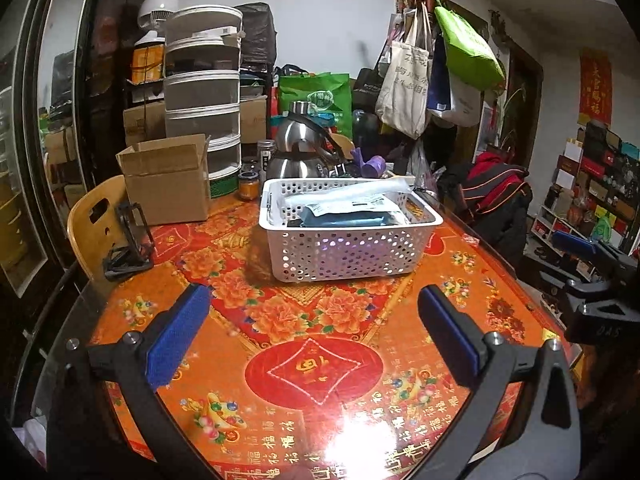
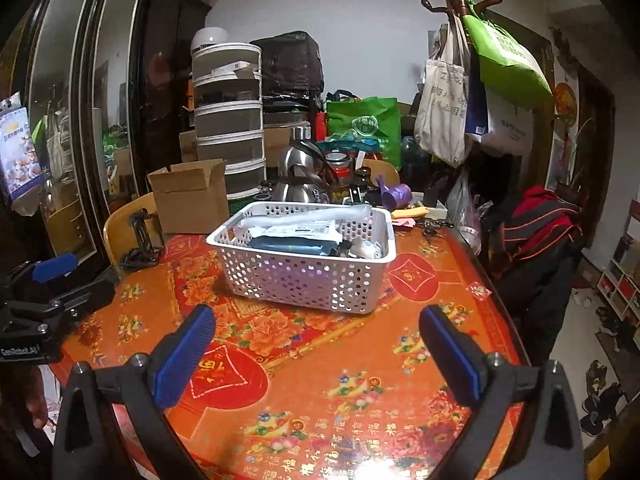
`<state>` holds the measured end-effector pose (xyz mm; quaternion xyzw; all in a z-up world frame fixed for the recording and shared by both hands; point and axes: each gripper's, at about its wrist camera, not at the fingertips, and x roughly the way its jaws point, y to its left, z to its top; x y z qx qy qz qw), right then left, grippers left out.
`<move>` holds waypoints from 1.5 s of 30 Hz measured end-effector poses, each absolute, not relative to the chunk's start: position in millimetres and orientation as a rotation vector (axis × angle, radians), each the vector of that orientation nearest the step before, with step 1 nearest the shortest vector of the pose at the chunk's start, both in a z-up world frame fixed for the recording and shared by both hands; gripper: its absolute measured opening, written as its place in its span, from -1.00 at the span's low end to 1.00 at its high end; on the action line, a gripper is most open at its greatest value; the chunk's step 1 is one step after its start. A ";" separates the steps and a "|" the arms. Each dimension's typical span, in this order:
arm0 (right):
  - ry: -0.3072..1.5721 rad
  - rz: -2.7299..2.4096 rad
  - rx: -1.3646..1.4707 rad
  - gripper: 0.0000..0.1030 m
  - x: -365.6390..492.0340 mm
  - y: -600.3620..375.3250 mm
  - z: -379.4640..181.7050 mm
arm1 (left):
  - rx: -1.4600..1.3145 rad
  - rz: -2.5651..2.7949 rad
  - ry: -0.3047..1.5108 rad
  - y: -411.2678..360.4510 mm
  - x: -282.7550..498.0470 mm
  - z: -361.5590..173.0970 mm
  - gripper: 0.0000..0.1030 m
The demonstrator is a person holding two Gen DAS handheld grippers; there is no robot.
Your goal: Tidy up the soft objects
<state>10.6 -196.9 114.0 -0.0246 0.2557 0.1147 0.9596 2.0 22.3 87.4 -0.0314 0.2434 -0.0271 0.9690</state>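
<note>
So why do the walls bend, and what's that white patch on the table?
Fisheye lenses curve the edges in both views; left wrist view: lamp glare on the glossy tablecloth; right wrist view: the same glare at the bottom edge, with the basket sharp.

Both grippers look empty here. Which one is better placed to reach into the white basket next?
Marginal call, leaning left. The white basket sits nearly dead ahead of the open left gripper; for the open right gripper it lies slightly leftward. Neither holds anything.
</note>
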 end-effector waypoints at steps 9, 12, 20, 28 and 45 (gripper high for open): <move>0.540 0.240 -0.035 0.98 20.2 -196.9 106.7 | -0.066 -0.043 0.505 24.0 12.2 87.5 1.00; 0.541 0.238 -0.042 0.98 20.3 -196.2 105.4 | -0.067 -0.049 0.508 23.8 15.3 87.1 1.00; 0.545 0.240 -0.033 0.98 20.7 -197.1 103.8 | -0.059 -0.061 0.518 22.0 21.5 84.0 1.00; 0.549 0.240 -0.035 0.98 20.3 -197.8 101.7 | -0.063 -0.062 0.523 20.9 22.1 82.3 1.00; 0.552 0.241 -0.035 0.98 17.9 -197.1 98.3 | -0.062 -0.073 0.531 19.6 23.6 78.2 1.00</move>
